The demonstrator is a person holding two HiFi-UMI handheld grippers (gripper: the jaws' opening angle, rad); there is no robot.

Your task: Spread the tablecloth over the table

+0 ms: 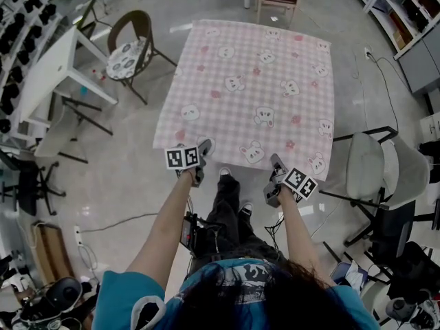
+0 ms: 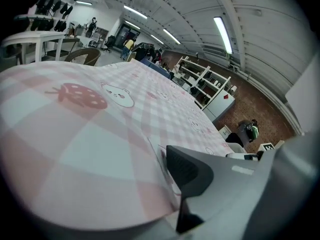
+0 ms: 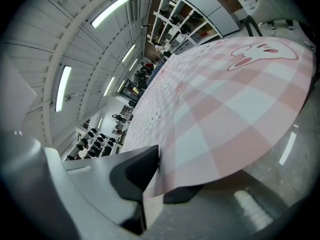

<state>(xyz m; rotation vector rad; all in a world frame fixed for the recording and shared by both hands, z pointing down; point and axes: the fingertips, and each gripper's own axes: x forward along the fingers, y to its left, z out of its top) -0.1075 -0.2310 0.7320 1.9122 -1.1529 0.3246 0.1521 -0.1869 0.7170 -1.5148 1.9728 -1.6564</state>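
At near edge, left gripper (image 1: pixel 203 148): jaws pinching pink checked bear-print fabric tablecloth (image 1: pixel 254 81)
Right gripper (image 1: pixel 276 163): jaws pinching same edge

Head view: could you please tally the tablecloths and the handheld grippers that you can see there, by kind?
tablecloth: 1
grippers: 2, the left gripper and the right gripper
total: 3
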